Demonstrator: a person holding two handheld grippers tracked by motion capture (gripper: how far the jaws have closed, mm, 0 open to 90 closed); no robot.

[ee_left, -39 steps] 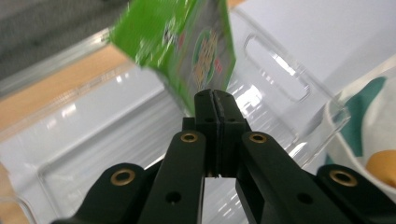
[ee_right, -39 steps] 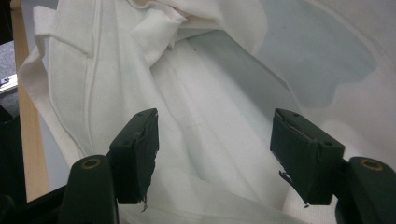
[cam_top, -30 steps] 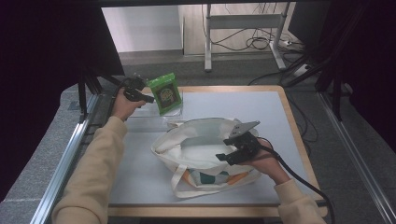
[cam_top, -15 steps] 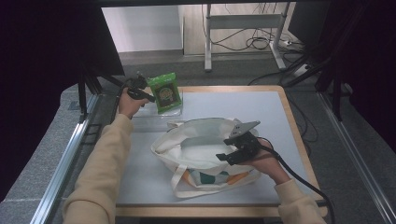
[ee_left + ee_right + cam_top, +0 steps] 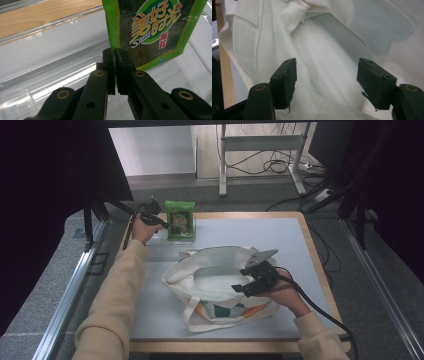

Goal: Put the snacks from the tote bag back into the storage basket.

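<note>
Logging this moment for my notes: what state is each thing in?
Green printed snack packet: upright, edge pinched by the left gripper.
Left gripper: shut on the packet.
White cloth tote bag: lying flat, mouth open.
Right gripper: open, over the bag's mouth.

A clear plastic tray (image 5: 50, 75) lies under and beyond the jaws of the left gripper (image 5: 115, 72), with a wooden table edge (image 5: 37, 15) farther behind it.

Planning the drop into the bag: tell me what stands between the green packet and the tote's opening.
Nothing visible does. The green packet, pinched by the left gripper, stands beyond the tote bag; bare mat lies between. The right gripper hangs open over the bag's mouth.
</note>
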